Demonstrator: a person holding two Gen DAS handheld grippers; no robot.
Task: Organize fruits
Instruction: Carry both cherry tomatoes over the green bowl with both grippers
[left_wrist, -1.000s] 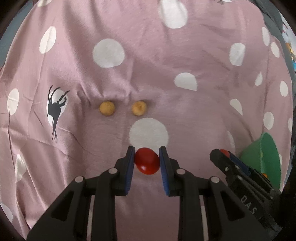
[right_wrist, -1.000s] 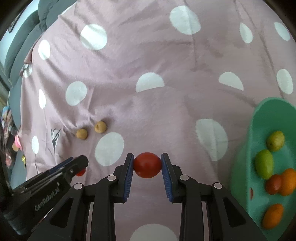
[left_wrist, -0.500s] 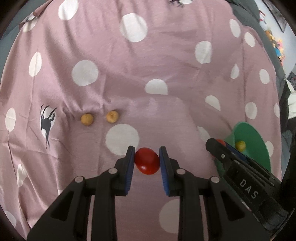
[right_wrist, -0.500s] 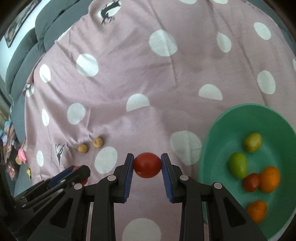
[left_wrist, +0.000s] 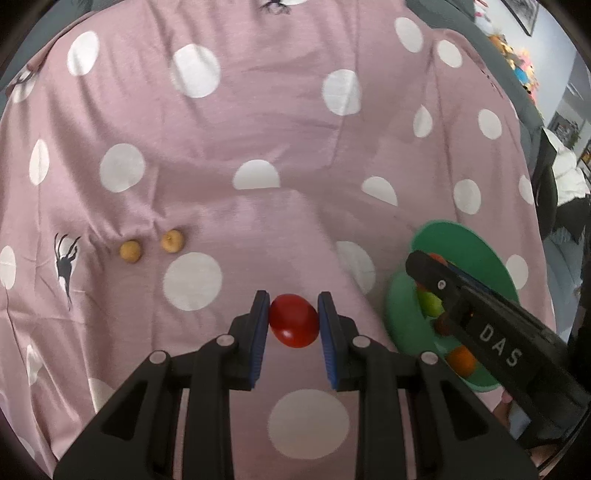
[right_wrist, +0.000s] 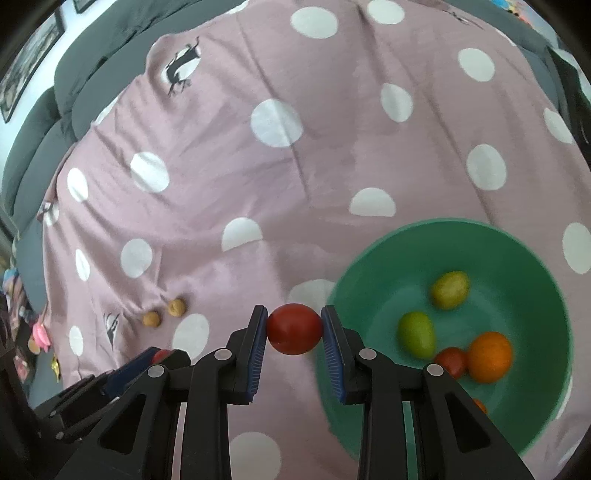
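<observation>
My left gripper (left_wrist: 293, 325) is shut on a small red tomato (left_wrist: 294, 320), held above the pink dotted cloth. My right gripper (right_wrist: 294, 328) is shut on a second red tomato (right_wrist: 294, 328), just left of the green bowl's rim (right_wrist: 436, 225). Inside the bowl lie a yellow-green fruit (right_wrist: 450, 290), a green fruit (right_wrist: 416, 334), a red fruit (right_wrist: 451, 362) and an orange one (right_wrist: 489, 356). In the left wrist view the green bowl (left_wrist: 476, 254) sits at right, partly behind the right gripper's black finger (left_wrist: 461, 295). Two small tan fruits (left_wrist: 130, 252) (left_wrist: 172, 240) rest on the cloth at left.
The pink cloth with white dots (right_wrist: 277, 122) covers the whole surface and is creased near the tan fruits (right_wrist: 176, 307). Grey cushions (right_wrist: 40, 147) edge it at far left. The left gripper's body (right_wrist: 110, 384) shows at the lower left of the right wrist view.
Both grippers have risen and moved to the right with their tomatoes. The green bowl has come further into both views, and the tan fruits have slid left.
</observation>
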